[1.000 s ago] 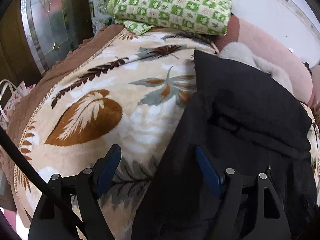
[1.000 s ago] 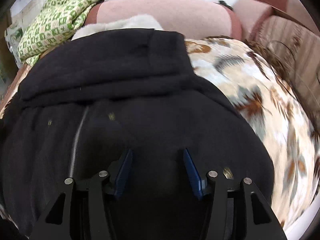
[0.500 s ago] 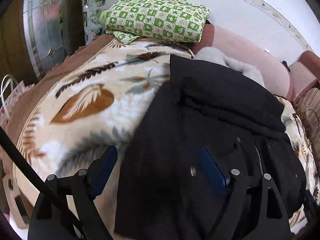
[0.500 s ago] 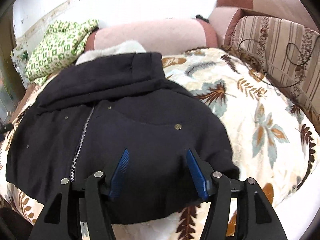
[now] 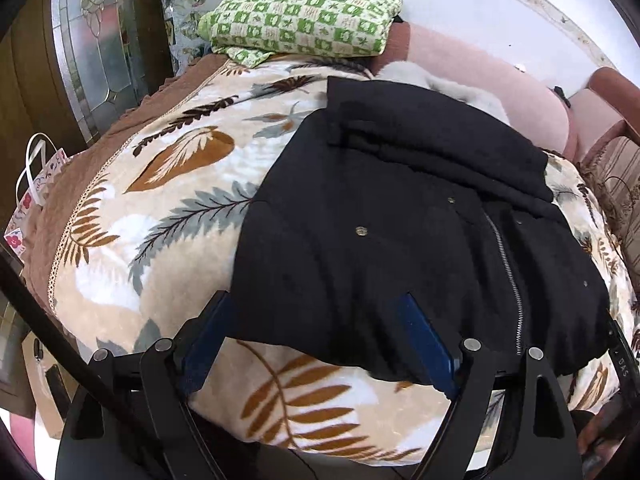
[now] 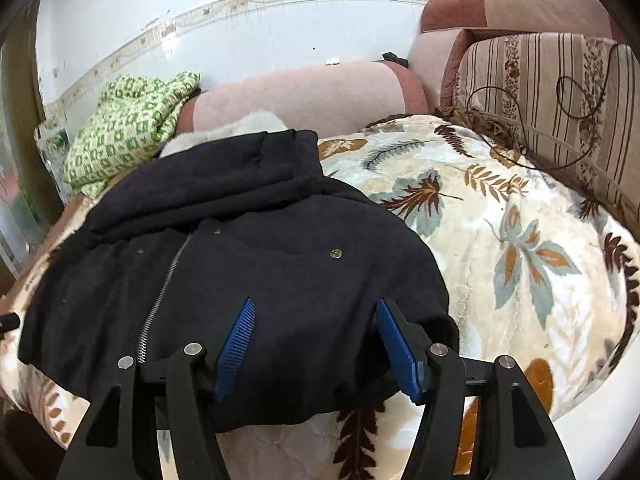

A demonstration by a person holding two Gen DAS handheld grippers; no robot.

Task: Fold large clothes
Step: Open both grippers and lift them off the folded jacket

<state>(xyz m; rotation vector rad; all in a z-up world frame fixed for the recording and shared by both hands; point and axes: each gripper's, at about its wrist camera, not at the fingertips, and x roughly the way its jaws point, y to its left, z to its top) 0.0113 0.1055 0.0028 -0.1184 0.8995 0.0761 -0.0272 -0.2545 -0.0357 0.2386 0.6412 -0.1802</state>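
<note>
A black zip-up jacket (image 5: 420,232) lies folded on a leaf-patterned blanket (image 5: 168,208), with its hood folded at the far end and white fur lining showing behind. My left gripper (image 5: 316,320) is open and empty, hovering above the jacket's near left edge. The jacket also shows in the right wrist view (image 6: 240,248). My right gripper (image 6: 316,328) is open and empty above the jacket's near right edge, over the blanket (image 6: 520,240).
A green checked folded cloth (image 5: 304,20) sits at the far left corner, also in the right wrist view (image 6: 128,132). A pink bolster (image 6: 312,96) lies behind the jacket. A striped sofa back (image 6: 560,100) with a dark cable stands to the right. A glass door (image 5: 100,52) is left.
Both grippers have pulled back and up from the jacket, so more of it and the blanket's near edge shows. Both stay open and empty.
</note>
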